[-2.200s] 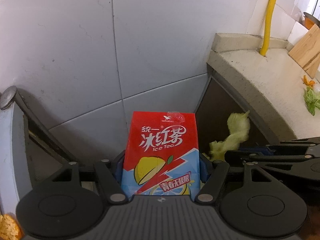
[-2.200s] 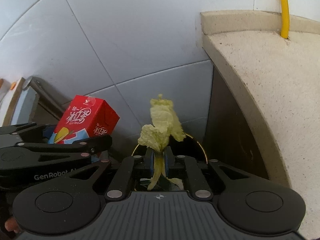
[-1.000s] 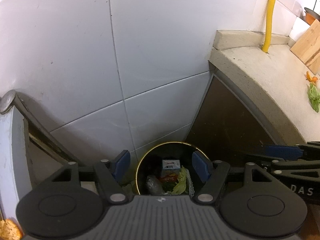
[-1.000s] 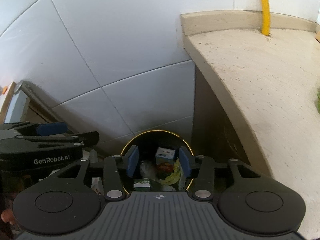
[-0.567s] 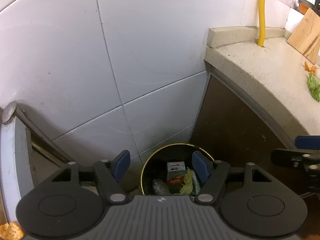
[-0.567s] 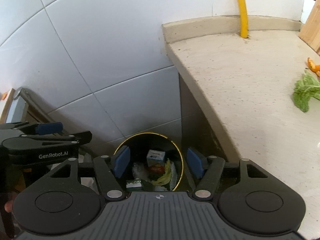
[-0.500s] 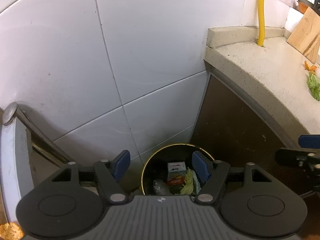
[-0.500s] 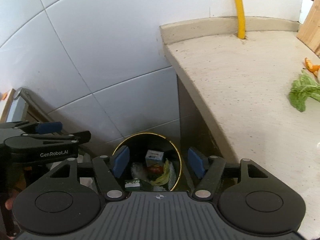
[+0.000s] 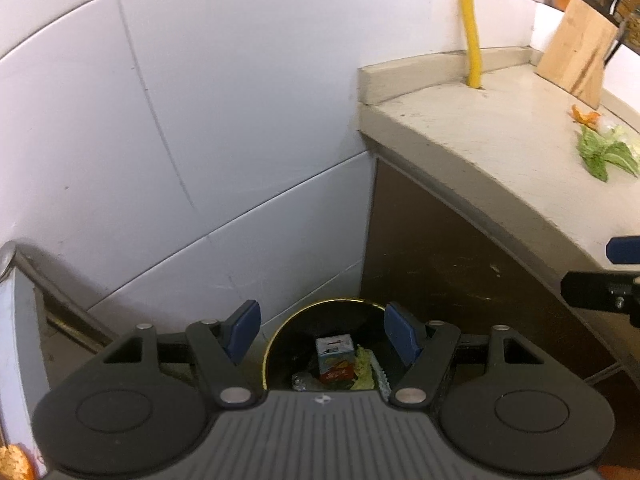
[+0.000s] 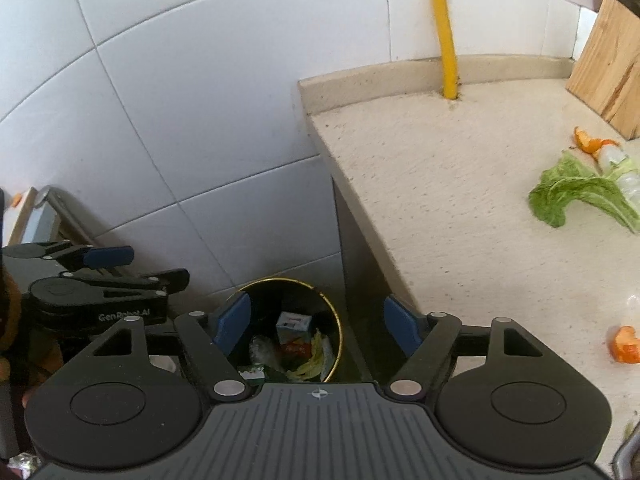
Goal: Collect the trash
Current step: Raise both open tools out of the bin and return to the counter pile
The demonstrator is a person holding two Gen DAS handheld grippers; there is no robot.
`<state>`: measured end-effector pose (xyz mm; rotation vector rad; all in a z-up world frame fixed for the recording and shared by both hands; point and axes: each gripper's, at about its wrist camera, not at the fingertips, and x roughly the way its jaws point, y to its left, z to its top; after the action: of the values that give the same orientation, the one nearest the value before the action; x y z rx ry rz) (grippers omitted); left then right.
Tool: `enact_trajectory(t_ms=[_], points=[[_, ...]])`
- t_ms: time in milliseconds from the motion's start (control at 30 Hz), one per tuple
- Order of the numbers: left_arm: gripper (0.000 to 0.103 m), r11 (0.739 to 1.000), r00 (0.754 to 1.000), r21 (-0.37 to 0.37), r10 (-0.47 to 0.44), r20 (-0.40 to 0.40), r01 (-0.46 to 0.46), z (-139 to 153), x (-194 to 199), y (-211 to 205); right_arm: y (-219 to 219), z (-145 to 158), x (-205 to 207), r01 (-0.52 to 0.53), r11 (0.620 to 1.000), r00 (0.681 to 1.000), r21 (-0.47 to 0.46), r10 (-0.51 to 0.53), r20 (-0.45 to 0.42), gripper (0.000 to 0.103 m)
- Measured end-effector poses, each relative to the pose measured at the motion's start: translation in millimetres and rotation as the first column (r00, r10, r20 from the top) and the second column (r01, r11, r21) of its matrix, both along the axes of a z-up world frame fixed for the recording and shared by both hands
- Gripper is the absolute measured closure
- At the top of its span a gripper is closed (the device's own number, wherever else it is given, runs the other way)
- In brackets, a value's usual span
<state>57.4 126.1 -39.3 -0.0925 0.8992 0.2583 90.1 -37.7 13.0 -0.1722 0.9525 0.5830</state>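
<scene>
A round black bin with a gold rim (image 9: pixel 280 334) (image 10: pixel 338 328) stands on the floor in the corner between tiled wall and counter. Inside lie the red ice tea carton (image 9: pixel 335 358) (image 10: pixel 294 326), a pale lettuce scrap (image 9: pixel 363 372) (image 10: pixel 312 360) and other rubbish. My left gripper (image 9: pixel 322 336) hangs open above the bin, nothing between its fingers. My right gripper (image 10: pixel 316 326) is also empty, its jaws opening wider, above the bin's right side. On the counter lie a green lettuce leaf (image 10: pixel 576 194) (image 9: pixel 604 154) and orange peel (image 10: pixel 592 144) (image 10: pixel 626 344).
The beige stone counter (image 10: pixel 460 208) runs along the right, with a yellow pipe (image 10: pixel 446 28) rising at its back and a wooden block (image 10: pixel 608 60) at the far right. White tiled wall (image 9: pixel 220 120) fills the background. A metal-edged fixture (image 9: pixel 24 280) stands at the left.
Both grippers let go of the carton and the lettuce, which now lie in the bin. Both views have swung toward the counter, and the right jaws have spread wider.
</scene>
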Motion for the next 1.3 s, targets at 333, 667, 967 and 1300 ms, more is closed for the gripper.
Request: enact_trajectory(t_ms=[333, 667, 967, 1300], points=[[0.041, 0.996, 0.998, -0.059, -0.061, 0.025, 0.063, 7.0, 8.7, -30.0, -28.2, 17.6, 0.3, 0.051, 0.999, 0.996, 0.003, -0.051, 0.067, 0.024], [0.041, 0.986, 0.988, -0.071, -0.144, 0.063, 0.149, 26.2, 26.0, -67.1, -65.8, 31.0, 4.0, 0.133, 0.991, 0.986, 0.016, -0.134, 0.099, 0.023], [0.041, 0.972, 0.971, -0.064, -0.221, 0.087, 0.227, 42.0, 45.3, -102.8, -105.6, 36.1, 17.1, 0.208, 0.978, 0.971, 0.021, -0.209, 0.119, 0.023], [0.041, 0.948, 0.948, -0.071, -0.303, 0.093, 0.31, 49.4, 67.4, -140.3, -152.1, 44.2, 35.0, 0.294, 0.956, 0.943, 0.002, -0.291, 0.159, 0.022]])
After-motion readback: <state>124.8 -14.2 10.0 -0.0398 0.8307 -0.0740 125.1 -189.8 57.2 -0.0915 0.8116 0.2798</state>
